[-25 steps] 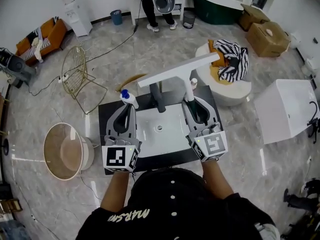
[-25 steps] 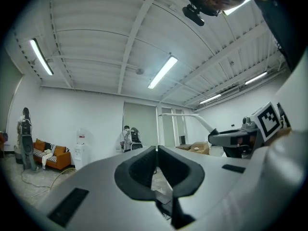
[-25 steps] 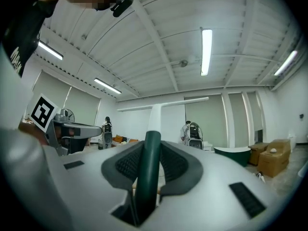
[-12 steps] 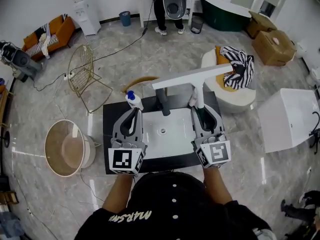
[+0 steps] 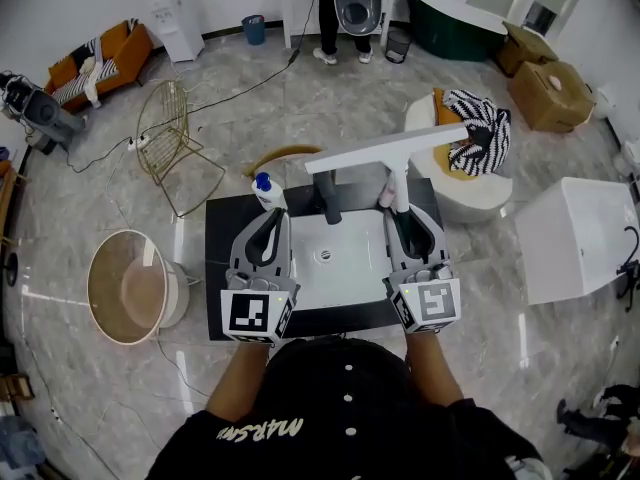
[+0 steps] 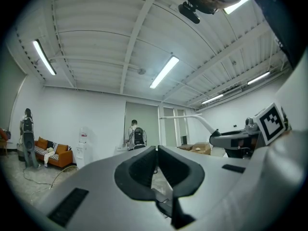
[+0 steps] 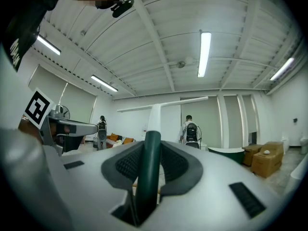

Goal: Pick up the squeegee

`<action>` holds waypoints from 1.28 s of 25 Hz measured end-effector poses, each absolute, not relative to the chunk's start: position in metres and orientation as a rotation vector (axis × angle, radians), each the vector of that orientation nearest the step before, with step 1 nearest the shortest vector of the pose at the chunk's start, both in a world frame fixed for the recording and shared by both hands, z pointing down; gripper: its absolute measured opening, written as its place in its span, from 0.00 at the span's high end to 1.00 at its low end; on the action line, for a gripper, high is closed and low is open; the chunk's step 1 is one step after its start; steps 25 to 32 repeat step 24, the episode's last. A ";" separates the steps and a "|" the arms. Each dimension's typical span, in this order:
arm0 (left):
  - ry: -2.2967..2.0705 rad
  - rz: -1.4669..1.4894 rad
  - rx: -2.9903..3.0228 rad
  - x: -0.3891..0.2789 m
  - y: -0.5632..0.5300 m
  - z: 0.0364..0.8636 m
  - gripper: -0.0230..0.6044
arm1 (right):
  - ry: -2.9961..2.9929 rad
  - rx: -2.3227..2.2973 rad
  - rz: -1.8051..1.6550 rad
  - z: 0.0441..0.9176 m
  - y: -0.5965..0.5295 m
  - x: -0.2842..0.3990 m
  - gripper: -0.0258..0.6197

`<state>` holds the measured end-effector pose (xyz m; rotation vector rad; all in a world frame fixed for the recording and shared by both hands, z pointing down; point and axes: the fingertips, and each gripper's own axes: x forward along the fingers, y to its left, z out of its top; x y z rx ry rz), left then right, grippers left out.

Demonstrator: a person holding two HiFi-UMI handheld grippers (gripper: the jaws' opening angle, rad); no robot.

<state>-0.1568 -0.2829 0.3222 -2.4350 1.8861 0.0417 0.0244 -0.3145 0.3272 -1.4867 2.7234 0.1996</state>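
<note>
The squeegee [image 5: 386, 152] has a long white blade bar on top and a dark green handle [image 7: 148, 163]. My right gripper [image 5: 403, 214] is shut on that handle and holds the squeegee upright above the white sink [image 5: 345, 268]. In the right gripper view the handle runs up between the pads of my right gripper [image 7: 150, 159] to the white bar [image 7: 163, 104]. My left gripper [image 5: 271, 220] hovers level over the sink's left side, shut with nothing in it. The left gripper view shows the pads of my left gripper [image 6: 156, 154] meeting.
The sink sits in a black countertop [image 5: 216, 268] with a black faucet [image 5: 326, 204] and a blue-capped spray bottle [image 5: 266, 191] behind it. Around it stand a round basin [image 5: 125, 286], a gold wire chair [image 5: 170, 138], a white tub [image 5: 575, 230] and a person [image 5: 355, 8].
The head view has shifted a little. Both grippers keep their places over the sink, and the squeegee stays upright in the right one.
</note>
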 end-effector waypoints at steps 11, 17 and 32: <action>1.883 0.035 -2.447 -0.151 -0.278 0.324 0.93 | 2.734 -1.481 0.176 0.330 -0.311 0.025 0.83; 1.885 0.038 -2.445 -0.151 -0.276 0.323 0.93 | 2.740 -1.473 0.187 0.329 -0.310 0.022 0.83; 1.890 0.039 -2.442 -0.149 -0.272 0.328 0.93 | 2.744 -1.465 0.198 0.332 -0.306 0.023 0.83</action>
